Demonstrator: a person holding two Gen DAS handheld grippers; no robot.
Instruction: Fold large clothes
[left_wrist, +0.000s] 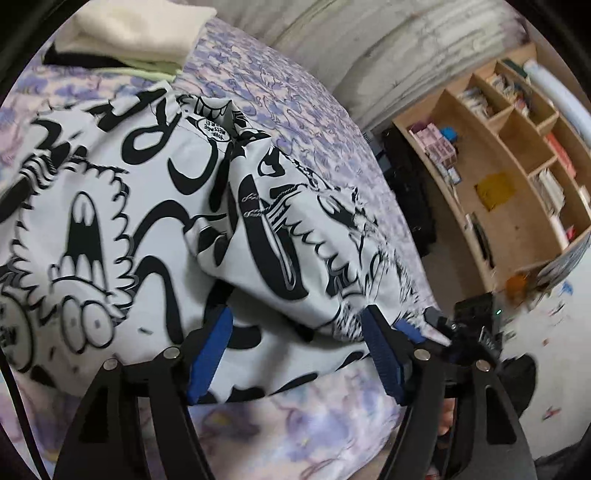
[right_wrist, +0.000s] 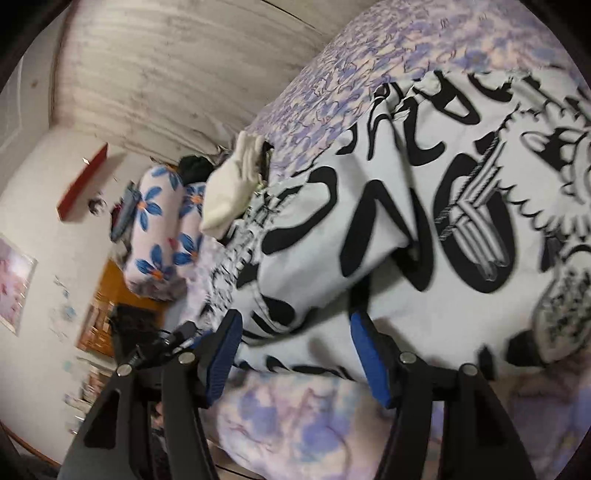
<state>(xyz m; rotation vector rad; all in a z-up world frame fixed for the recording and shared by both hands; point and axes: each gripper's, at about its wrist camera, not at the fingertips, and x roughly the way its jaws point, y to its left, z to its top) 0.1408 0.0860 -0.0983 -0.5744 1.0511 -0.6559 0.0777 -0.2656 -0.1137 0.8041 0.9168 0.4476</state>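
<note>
The left gripper (left_wrist: 297, 354) is built from matte black plastic arms with triangular cut-outs, joined by round silver screws, and its two fingers (left_wrist: 208, 360) are faced with ribbed blue rubber pads. The right gripper (right_wrist: 295, 356) is made the same way, with ribbed blue fingers (right_wrist: 369, 365) and a thin black cable (right_wrist: 173, 338) seen beside its left arm.

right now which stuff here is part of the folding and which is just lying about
In the job:
printed garment
left tongs, open
right tongs, open
bed

Lying about:
folded pile
bookshelf
flowered pillow
</note>
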